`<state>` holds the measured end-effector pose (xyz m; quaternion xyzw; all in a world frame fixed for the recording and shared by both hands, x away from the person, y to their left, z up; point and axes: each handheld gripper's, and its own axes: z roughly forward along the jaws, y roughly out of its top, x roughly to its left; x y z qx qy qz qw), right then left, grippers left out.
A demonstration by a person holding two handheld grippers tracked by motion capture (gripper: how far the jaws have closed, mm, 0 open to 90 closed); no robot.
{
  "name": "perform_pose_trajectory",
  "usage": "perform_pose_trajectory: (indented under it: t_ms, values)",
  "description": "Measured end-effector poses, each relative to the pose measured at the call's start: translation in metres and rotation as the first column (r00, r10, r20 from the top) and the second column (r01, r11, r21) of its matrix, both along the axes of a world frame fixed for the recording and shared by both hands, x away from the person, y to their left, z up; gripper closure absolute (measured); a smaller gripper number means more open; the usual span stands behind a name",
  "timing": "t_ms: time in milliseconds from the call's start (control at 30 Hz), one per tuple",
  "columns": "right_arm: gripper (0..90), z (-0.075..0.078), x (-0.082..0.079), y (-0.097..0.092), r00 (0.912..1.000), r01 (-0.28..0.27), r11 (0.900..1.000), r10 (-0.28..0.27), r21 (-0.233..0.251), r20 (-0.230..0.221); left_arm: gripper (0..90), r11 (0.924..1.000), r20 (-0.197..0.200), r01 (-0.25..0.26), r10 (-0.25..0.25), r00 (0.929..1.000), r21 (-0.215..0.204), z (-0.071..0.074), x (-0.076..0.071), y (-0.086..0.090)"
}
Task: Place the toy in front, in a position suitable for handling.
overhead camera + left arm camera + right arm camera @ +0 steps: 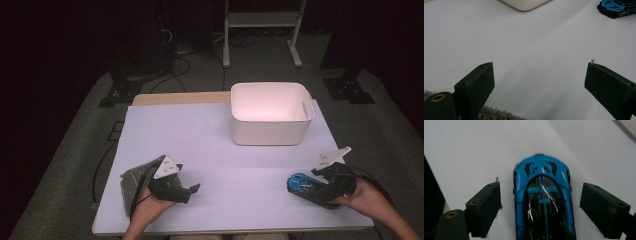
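Looks like the grab step on the blue toy car (544, 200), pretty clearly: right gripper (540, 205) lined up over it with jaws spread wide, one on each flank of the car, neither pad touching the body yet as far as the right gripper view lets on. Car sitting flat on the white table (225, 150), running lengthwise between those jaws. Next move probably just calls for closing evenly on the car's sides, staying low enough to catch the body and not skate off the glossy roof, then lifting straight. Guessing the white bin (270, 112) is the destination, well ahead of the right gripper and off toward the table's far side, open top, nothing visible inside. Left gripper (539, 85) also spread open, nothing between the jaws, only bare tabletop ahead; grey fuzzy cloth (135, 182) lying just behind and under it, partly covered by the hand. From the left gripper view, car well off ahead toward the upper right corner, bin rim poking in at the top. Head count: one toy car, one bin, one cloth, two grippers, both empty.
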<state>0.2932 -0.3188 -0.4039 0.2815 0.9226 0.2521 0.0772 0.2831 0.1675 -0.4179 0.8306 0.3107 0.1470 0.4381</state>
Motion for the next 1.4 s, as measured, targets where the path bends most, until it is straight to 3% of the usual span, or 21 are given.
perform_pose_trajectory:
  t_ms: [233, 433, 567, 833, 967, 1400]
  values:
    - [15.8, -0.016, 0.001, -0.007, 0.9998, 0.012, 0.9983, -0.013, -0.058, -0.018, 8.6, 1.0000, 0.001, 0.004, -0.004, 1.0000, 0.001, 0.000, 0.000, 0.000]
    - [15.7, -0.026, 0.001, -0.009, 0.9995, 0.015, 0.9981, -0.016, -0.059, -0.028, 8.6, 1.0000, -0.002, 0.004, -0.004, 1.0000, -0.006, 0.000, 0.000, 0.001]
    - [15.8, -0.033, 0.000, -0.006, 0.9996, 0.001, 0.9962, -0.004, -0.088, -0.029, 8.6, 1.0000, -0.003, 0.006, -0.006, 1.0000, -0.003, -0.001, 0.000, 0.001]
    - [24.3, -0.034, -0.001, -0.011, 0.9997, -0.009, 0.9984, 0.008, -0.056, -0.023, 8.6, 1.0000, -0.007, 0.005, -0.005, 1.0000, -0.004, -0.001, 0.000, 0.001]
    - [24.6, -0.033, -0.002, -0.009, 0.9998, -0.012, 0.9977, 0.010, -0.066, -0.020, 8.6, 1.0000, -0.003, 0.005, -0.005, 1.0000, -0.002, 0.000, 0.000, 0.002]
    - [25.2, -0.033, -0.004, -0.015, 0.9998, -0.011, 0.9994, 0.010, -0.033, -0.019, 8.6, 1.0000, -0.006, -0.001, 0.001, 1.0000, -0.009, 0.001, 0.000, 0.006]
